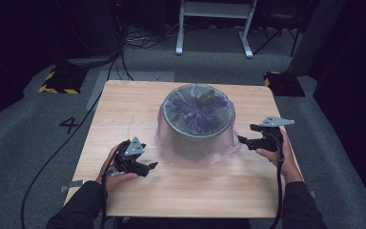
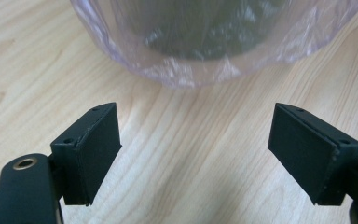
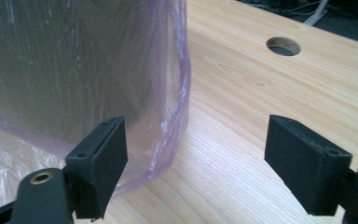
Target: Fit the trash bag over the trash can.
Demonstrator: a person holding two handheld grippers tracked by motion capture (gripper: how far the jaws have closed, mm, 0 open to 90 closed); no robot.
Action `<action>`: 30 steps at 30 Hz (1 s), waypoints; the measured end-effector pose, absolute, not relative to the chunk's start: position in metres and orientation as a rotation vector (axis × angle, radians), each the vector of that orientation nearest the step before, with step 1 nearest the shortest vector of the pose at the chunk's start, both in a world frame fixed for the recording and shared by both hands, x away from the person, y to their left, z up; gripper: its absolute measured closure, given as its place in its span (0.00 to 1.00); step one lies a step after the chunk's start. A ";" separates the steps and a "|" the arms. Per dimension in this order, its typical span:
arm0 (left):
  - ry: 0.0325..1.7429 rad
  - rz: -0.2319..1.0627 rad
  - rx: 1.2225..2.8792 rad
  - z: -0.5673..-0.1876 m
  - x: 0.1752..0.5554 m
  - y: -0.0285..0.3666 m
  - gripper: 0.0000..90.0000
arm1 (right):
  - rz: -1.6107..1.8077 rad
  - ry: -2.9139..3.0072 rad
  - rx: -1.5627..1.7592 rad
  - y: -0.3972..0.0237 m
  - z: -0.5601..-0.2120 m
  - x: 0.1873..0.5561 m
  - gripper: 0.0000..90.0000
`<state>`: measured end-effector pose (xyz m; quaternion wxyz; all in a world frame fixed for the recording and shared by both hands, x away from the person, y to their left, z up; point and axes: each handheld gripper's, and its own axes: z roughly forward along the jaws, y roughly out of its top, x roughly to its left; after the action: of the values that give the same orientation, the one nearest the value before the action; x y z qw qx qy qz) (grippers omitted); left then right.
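Purple-tinted film, thin and crinkled, is draped over a round grey bin at mid-table, its bag hem pooled on pale wood grain. Left gripper and right gripper are held either side, jaws spread wide with nothing between them, seemingly released after lining.

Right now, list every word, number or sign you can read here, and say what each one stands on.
"4": a black numeral on the grey floor, left of the table.
Yellow and black hazard stripes, with no wording, edge the dark floor plate at the far left.
The bin, its plastic bag, the table and both tongs bear no readable text.
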<state>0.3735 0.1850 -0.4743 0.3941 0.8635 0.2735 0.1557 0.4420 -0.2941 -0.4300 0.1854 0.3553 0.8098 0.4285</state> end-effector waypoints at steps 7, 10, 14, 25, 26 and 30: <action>0.712 0.349 2.236 -0.488 0.372 0.186 0.18 | 1.261 2.229 0.980 -0.303 -0.420 0.436 0.22; 0.715 0.334 2.256 -0.494 0.370 0.185 0.18 | 1.273 2.215 0.953 -0.303 -0.414 0.432 0.22; 0.724 0.318 2.278 -0.499 0.367 0.186 0.18 | 1.290 2.190 0.914 -0.301 -0.405 0.427 0.21; 0.726 0.292 2.252 -0.504 0.365 0.191 0.17 | 1.326 2.139 0.837 -0.291 -0.375 0.421 0.21; 0.725 0.291 2.253 -0.504 0.365 0.191 0.17 | 1.330 2.137 0.832 -0.290 -0.373 0.420 0.21; 0.726 0.290 2.252 -0.504 0.365 0.191 0.17 | 1.318 2.132 0.813 -0.284 -0.364 0.420 0.22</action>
<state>0.3653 0.1909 -0.5040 0.3697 0.8778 0.2828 0.1131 0.4195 -0.2842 -0.3642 0.2505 0.2986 0.7834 0.4842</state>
